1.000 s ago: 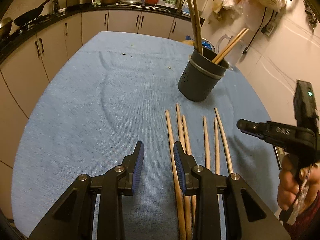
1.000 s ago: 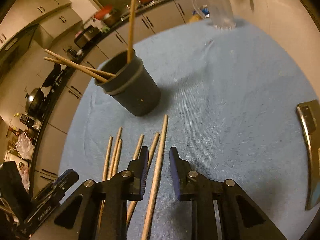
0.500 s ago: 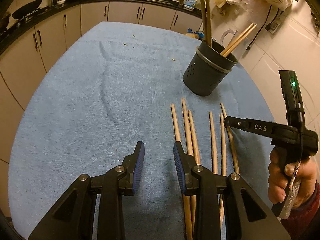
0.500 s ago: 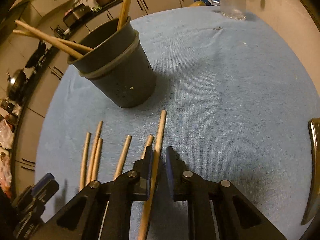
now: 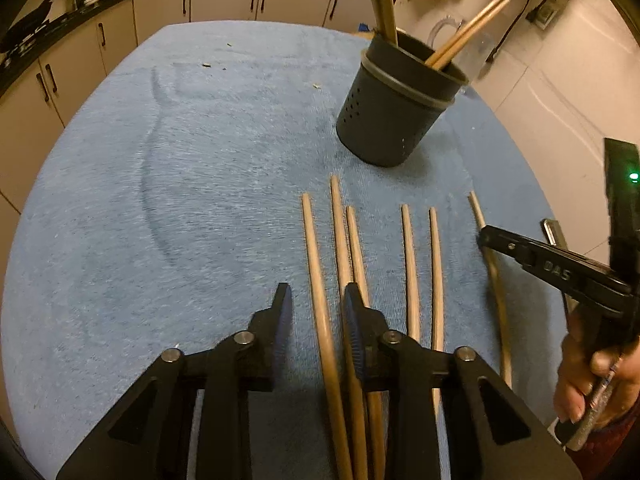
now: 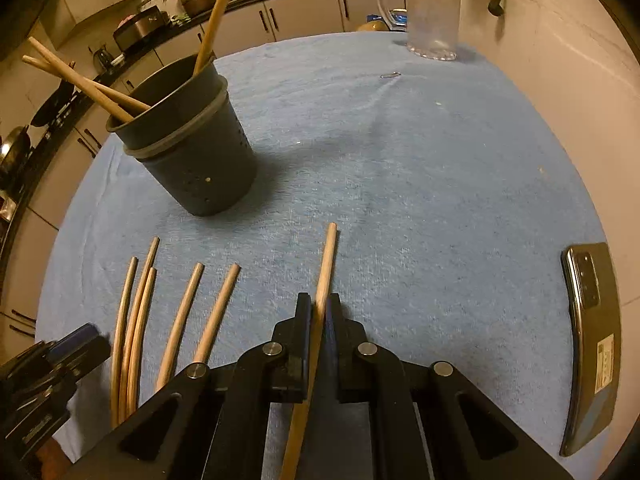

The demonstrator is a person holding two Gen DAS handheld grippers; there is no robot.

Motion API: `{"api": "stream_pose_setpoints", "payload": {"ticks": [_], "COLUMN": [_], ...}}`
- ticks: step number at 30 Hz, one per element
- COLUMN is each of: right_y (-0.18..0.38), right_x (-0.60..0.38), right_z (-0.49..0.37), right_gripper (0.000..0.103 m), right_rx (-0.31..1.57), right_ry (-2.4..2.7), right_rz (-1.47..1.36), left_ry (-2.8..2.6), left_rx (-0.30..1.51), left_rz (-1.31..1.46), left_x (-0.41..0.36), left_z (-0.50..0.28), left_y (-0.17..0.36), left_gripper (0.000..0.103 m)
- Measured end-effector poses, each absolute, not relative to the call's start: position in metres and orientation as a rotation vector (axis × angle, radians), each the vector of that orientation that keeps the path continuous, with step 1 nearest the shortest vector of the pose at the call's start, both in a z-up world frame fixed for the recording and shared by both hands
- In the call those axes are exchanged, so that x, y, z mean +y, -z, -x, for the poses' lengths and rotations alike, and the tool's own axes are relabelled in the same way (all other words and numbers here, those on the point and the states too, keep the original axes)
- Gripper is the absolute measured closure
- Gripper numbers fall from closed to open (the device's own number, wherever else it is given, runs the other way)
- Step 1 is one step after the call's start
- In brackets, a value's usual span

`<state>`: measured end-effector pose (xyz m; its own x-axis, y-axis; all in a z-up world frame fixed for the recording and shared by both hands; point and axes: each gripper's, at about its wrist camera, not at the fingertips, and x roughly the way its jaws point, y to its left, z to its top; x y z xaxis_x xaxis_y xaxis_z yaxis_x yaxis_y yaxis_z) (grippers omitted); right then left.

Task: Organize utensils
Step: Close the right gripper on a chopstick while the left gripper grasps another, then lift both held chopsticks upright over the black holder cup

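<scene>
Several wooden chopsticks lie side by side on a blue towel [image 5: 180,200] in front of a dark grey perforated holder [image 5: 392,112] [image 6: 192,160] with more chopsticks standing in it. My left gripper [image 5: 317,300] straddles the leftmost chopstick [image 5: 312,240]. Its jaws are closing, and the pads stand clear of the wood. My right gripper [image 6: 319,308] is shut on the rightmost chopstick [image 6: 326,264], which lies low on the towel. In the left wrist view the right gripper [image 5: 484,240] reaches in from the right, held by a hand [image 5: 592,364].
A phone [image 6: 592,340] lies on the towel at the right edge. A clear jug [image 6: 432,12] stands at the far end, with a paper clip [image 6: 390,76] near it. Kitchen cabinets [image 5: 224,4] run behind and to the left, and a tiled wall is close on the right.
My right jaws have closed onto the rightmost chopstick. My left gripper slid right and down so the leftmost chopstick now sits between its jaws, which have narrowed.
</scene>
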<state>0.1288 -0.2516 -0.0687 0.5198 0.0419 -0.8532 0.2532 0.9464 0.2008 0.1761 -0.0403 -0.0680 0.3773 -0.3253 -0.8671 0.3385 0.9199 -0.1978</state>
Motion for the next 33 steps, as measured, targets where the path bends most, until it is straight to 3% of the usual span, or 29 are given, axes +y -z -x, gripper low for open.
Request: {"api": "stream_pose_setpoints", "payload": {"ticks": [3,8,21,33], "right_y": [0.07,0.072,0.074,-0.004], "right_x": [-0.252,-0.259,-0.235,-0.231], "right_z": [-0.124,-0.131,-0.147,-0.096], "right_gripper": [0.096,0.096,0.096,0.097], "right_rx": [1.021,1.027,1.04,0.69], "right_ry": [0.124,0.116,0.128,-0.012], "right_rz": [-0.32,-0.309,-0.239,-0.347], "left_ry": [0.402,0.384,0.381,0.43], "left_rx": [1.121,1.117,1.095,0.775], "left_rz": [-0.047,-0.083,-0.099,0.023], "left_x": [-0.047,-0.053,-0.063,-0.035], "left_z": [-0.179,-0.184,-0.198,-0.155], "left_y": [0.072,0.073,0.073,-0.015], "left_gripper": [0.09,0.094,0.097,0.097]}}
